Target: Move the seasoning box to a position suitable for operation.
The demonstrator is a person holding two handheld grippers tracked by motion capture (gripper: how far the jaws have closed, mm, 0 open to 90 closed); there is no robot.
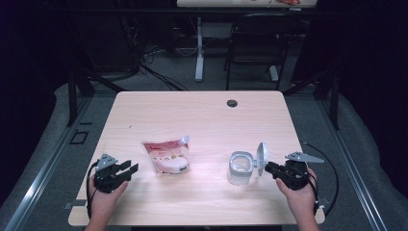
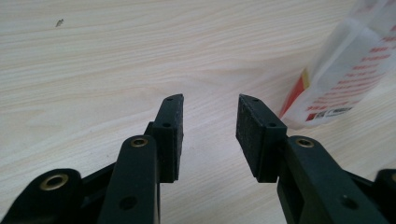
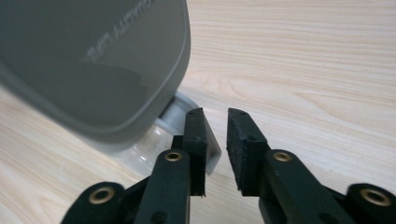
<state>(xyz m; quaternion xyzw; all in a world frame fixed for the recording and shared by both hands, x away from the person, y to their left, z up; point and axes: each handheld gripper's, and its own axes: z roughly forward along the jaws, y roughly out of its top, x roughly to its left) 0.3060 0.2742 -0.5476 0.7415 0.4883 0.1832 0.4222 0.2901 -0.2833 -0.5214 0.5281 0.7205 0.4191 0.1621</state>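
Pale wood grain is running across the table, and we are taking the clear container as our landmark. It is standing near the table's right front, squarish and rounded at the corners, with its grey lid swung up on the side facing our right gripper. In the right gripper view the lid is looming smooth and matte, faint raised lettering on it. We are holding the right gripper just beside the container, its rough black pads standing slightly apart, a small grey tab of the lid lying at the left pad with nothing pinched. Left of the container, a glossy red and white pouch is lying flat. Further left, our left gripper is hovering with jaws apart over bare wood, the pouch beside it
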